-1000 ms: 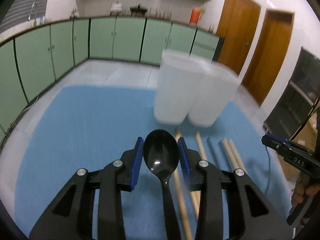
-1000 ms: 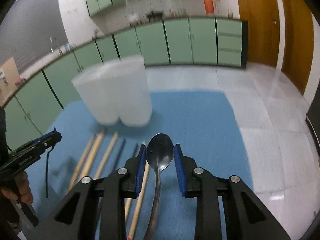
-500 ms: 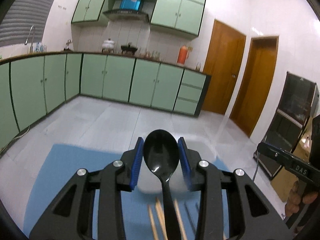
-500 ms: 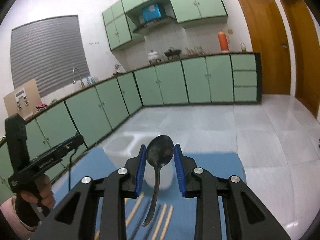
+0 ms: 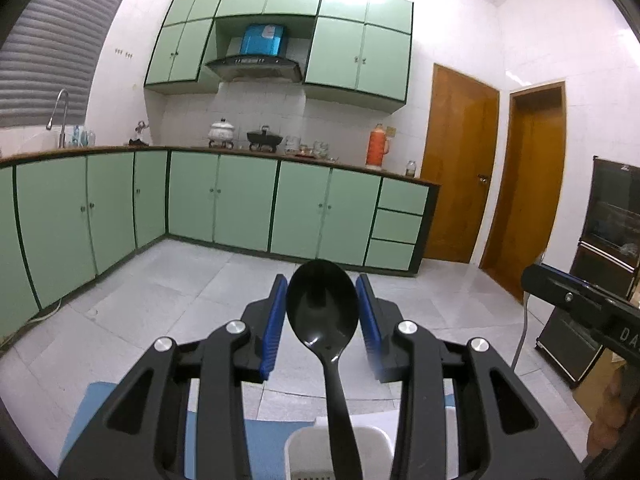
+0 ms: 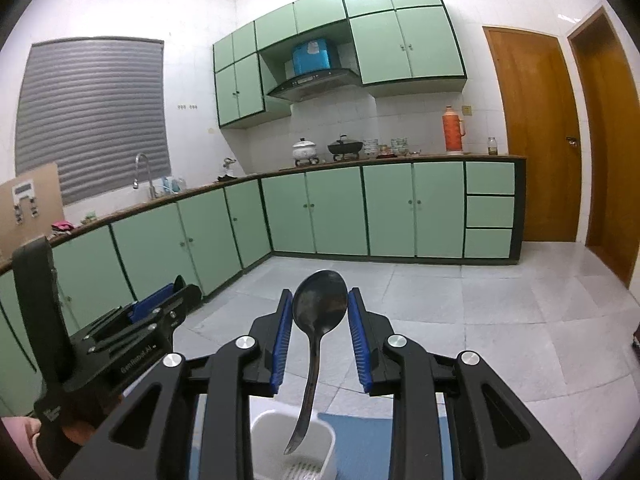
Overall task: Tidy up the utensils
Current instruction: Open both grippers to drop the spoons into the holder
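My left gripper is shut on a black plastic spoon, bowl up, handle hanging down over a white utensil holder at the bottom of the left wrist view. My right gripper is shut on a dark metal spoon, bowl up, its handle end hanging over the open top of a white holder. The left gripper also shows in the right wrist view, to my left. The right gripper's body shows at the right edge of the left wrist view.
A blue mat covers the table below both grippers. Green kitchen cabinets, a grey tiled floor and brown doors fill the background. The chopsticks are out of view.
Both grippers have tilted upward and risen with their spoons. The views swung from the mat and chopsticks to the kitchen. The white holders now sit directly under the spoon handles.
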{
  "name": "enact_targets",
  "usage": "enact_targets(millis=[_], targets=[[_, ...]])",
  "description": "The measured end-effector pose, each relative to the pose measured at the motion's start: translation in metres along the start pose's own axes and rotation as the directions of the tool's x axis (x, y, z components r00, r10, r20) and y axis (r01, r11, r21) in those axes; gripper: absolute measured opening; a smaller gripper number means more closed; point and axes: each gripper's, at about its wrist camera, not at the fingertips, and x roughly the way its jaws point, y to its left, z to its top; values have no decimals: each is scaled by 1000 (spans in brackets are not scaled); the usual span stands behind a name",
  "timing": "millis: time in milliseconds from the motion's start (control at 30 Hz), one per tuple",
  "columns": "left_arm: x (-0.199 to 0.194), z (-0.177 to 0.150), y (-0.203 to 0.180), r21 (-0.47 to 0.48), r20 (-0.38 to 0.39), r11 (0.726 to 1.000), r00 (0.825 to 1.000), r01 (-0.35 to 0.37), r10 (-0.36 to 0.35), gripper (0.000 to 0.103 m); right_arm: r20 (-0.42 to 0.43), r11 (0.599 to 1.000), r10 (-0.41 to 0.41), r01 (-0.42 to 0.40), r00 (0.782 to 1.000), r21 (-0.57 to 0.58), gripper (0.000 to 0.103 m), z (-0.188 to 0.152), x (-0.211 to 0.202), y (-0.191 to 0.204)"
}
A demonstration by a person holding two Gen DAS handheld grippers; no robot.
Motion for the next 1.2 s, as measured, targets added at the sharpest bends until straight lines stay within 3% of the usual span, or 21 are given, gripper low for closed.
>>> enact_targets(millis=[200, 367, 467, 833, 967, 1100, 1200], targets=[[18, -17, -3, 29, -32, 999, 999, -14, 15, 34, -54, 1000, -14, 13, 998, -21, 28, -22, 26, 5], [16, -31, 0, 27, -65, 1000, 998, -9, 11, 35, -111, 999, 17, -22, 994, -45, 28, -43, 32, 13], [2, -36, 6, 26, -70, 1000, 998, -4, 6, 47, -140, 997, 33, -41, 990, -59, 28, -50, 31, 18], [-80, -56, 16, 5, -135, 1000, 990, -28, 29, 62, -139, 1000, 14, -10, 990, 27, 48, -79, -44, 10], [-116, -85, 15, 20, -218, 999, 975, -35, 39, 72, -187, 997, -9, 24, 982, 76, 57, -112, -82, 10], [-150, -125, 19, 13, -333, 999, 942, -38, 40, 88, -276, 992, -53, 82, 960, 97, 87, -154, -114, 10], [-170, -153, 27, -2, -400, 999, 916, -41, 37, 89, -331, 987, -75, 117, 941, 109, 92, -183, -137, 13]])
